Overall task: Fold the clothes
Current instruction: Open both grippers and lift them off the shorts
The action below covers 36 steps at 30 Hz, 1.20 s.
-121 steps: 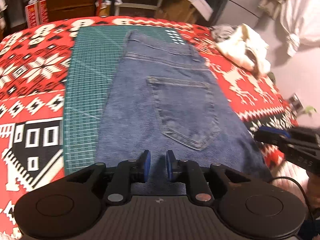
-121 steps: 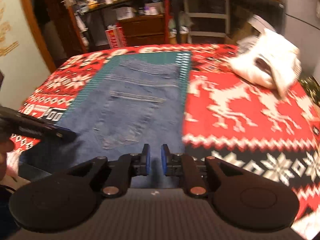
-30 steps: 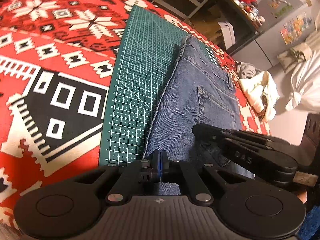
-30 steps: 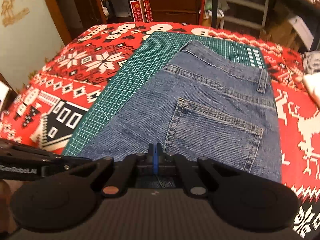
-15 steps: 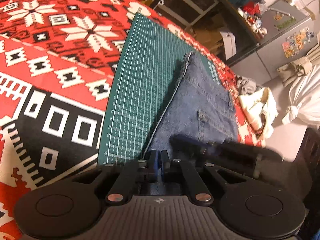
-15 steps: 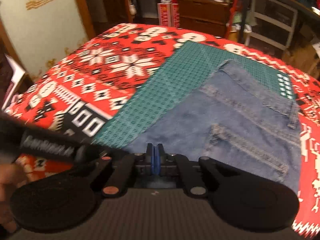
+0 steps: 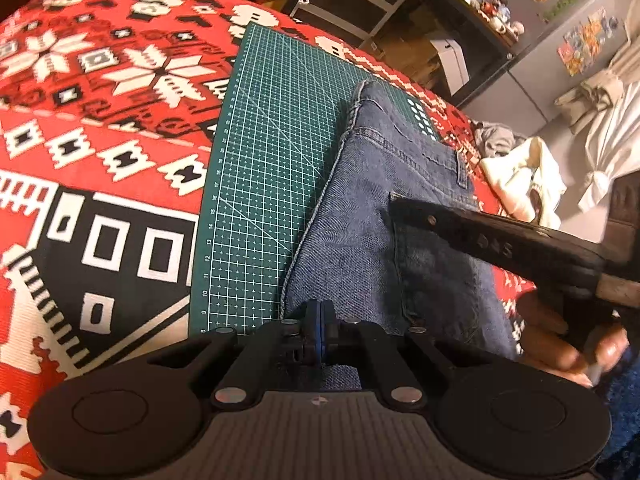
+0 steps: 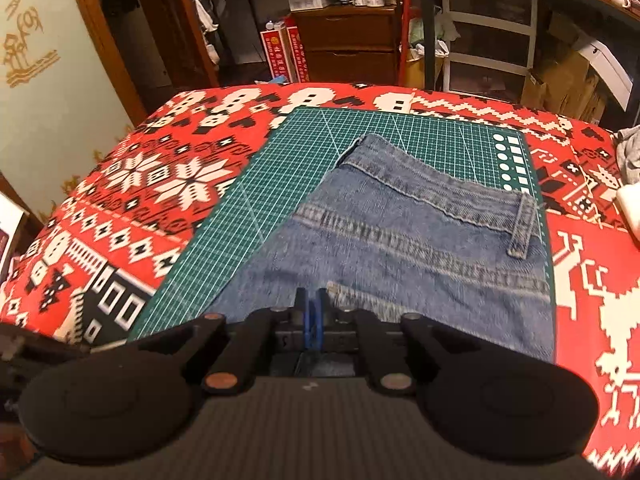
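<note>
Blue jeans [image 7: 380, 200] lie back pocket up on a green cutting mat [image 7: 260, 160], waistband at the far end. My left gripper [image 7: 318, 320] is shut on the jeans' near left edge, with denim showing under its pads. The right gripper [image 8: 310, 308] is shut on the jeans [image 8: 420, 248] near their middle, just short of the pocket seam. In the left wrist view the right gripper's black body [image 7: 500, 244] crosses over the pocket, held by a hand [image 7: 560, 340]. The near part of the jeans is hidden beneath both tools.
A red, white and black patterned blanket [image 7: 100, 120] covers the surface under the mat [image 8: 280, 184]. A pile of white and grey cloth [image 7: 520, 176] lies at the far right. Shelves, boxes and a wooden drawer unit [image 8: 348, 48] stand beyond the far edge.
Both grippers, open four seconds ago, have shut on the jeans' near edge. They have since moved towards the waistband with the denim, so less of the jeans shows ahead.
</note>
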Motion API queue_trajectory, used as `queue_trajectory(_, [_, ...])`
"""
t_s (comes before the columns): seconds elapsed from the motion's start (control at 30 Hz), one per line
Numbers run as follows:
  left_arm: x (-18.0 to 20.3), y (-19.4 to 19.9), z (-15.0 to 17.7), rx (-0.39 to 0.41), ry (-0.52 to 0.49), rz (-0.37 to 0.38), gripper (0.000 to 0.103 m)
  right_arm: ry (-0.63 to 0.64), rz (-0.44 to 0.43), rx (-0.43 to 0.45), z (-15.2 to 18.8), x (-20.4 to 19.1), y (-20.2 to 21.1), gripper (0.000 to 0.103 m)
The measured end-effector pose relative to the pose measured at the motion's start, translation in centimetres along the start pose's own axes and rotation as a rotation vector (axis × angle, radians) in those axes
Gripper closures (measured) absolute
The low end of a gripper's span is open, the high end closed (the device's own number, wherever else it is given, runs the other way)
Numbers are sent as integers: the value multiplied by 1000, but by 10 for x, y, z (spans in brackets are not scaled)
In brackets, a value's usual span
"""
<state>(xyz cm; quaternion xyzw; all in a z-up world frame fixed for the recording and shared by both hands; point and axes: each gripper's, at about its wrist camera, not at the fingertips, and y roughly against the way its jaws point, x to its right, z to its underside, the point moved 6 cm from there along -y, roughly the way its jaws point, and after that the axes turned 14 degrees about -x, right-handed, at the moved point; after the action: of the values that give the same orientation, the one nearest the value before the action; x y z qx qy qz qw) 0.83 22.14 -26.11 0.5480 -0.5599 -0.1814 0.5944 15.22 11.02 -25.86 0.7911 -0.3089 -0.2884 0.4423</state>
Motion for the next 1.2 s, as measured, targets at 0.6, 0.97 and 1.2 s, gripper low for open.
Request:
queue_trajectory(0.6, [72,-27,-3,69,-335,-253,56,-43,226,80,80,49,39,35])
queue_trajectory(0.97, [77,-37,7,132,-395,-285,20,-101,262,147,102,61,29,7])
queue_trajectory(1.2, [82,-45,12,133,-456,-304,7,-172,251,132,105,70,28,0])
